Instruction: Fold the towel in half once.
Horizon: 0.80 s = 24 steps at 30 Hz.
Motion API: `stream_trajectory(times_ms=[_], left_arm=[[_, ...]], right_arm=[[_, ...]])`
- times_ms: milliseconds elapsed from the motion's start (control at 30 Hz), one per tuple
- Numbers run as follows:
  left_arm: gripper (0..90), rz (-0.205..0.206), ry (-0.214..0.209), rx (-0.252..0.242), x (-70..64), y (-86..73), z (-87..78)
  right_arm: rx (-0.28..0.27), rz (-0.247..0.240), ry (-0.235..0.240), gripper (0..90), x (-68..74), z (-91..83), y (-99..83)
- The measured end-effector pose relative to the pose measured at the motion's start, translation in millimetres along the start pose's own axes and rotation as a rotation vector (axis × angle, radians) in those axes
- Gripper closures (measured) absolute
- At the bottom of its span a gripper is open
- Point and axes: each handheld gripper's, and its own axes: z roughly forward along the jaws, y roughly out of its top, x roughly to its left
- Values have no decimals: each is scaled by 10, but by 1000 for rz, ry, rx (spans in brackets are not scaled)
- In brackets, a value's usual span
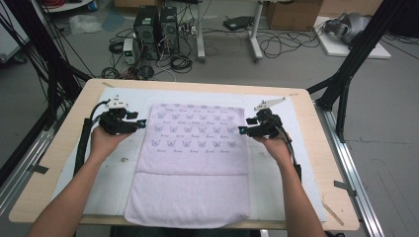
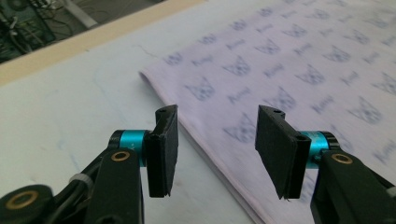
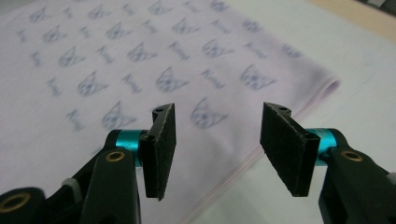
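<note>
A pale lilac towel [image 1: 193, 158] printed with small cat faces lies flat on the white mat [image 1: 113, 173], its near part folded so the plain side shows. My left gripper [image 1: 140, 123] hovers at the towel's left edge [image 2: 205, 154], open, jaws wide apart with nothing between them. My right gripper [image 1: 243, 130] hovers at the towel's right edge [image 3: 261, 154], also open and empty. The towel's far left corner [image 2: 147, 74] and far right corner [image 3: 329, 86] lie ahead of the jaws.
The wooden table [image 1: 69, 133] carries the white mat. Beyond its far edge stand computer towers [image 1: 155, 29], tangled cables and desk legs [image 1: 254, 34]. Black frame posts [image 1: 353, 59] rise at both sides. A cardboard box [image 1: 291, 12] sits far back.
</note>
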Motion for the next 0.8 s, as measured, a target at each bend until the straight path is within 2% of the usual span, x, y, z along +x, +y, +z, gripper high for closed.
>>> stream_trajectory(times_ms=[233, 267, 300, 367, 433, 533, 633, 733, 800], left_arm=[[504, 47, -65, -19, -357, -309, -127], [504, 40, -73, -28, -392, -347, -143], [505, 42, -80, -25, -415, -379, -161], [504, 38, -98, -29, -465, -453, -205], [500, 45, -123, 3, -524, -523, -242], [496, 84, -128, 21, -609, -603, -303], [500, 111, -142, 24, -677, -633, -365], [507, 102, -162, 14, -739, -686, -389], [550, 112, -171, 26, -770, -709, -370]], right_arm=[[0, -71, 51, 494, 432, 0, -318], [8, -69, 66, 493, 480, 8, -348], [46, -73, 80, 485, 520, 17, -359], [80, -87, 83, 484, 613, 11, -384], [36, -121, 65, 493, 719, -35, -457], [12, -108, 83, 500, 781, -88, -585], [-1, -118, 84, 515, 836, -121, -713], [1, -107, 91, 525, 866, -109, -805], [18, -117, 88, 550, 888, -86, -830]])
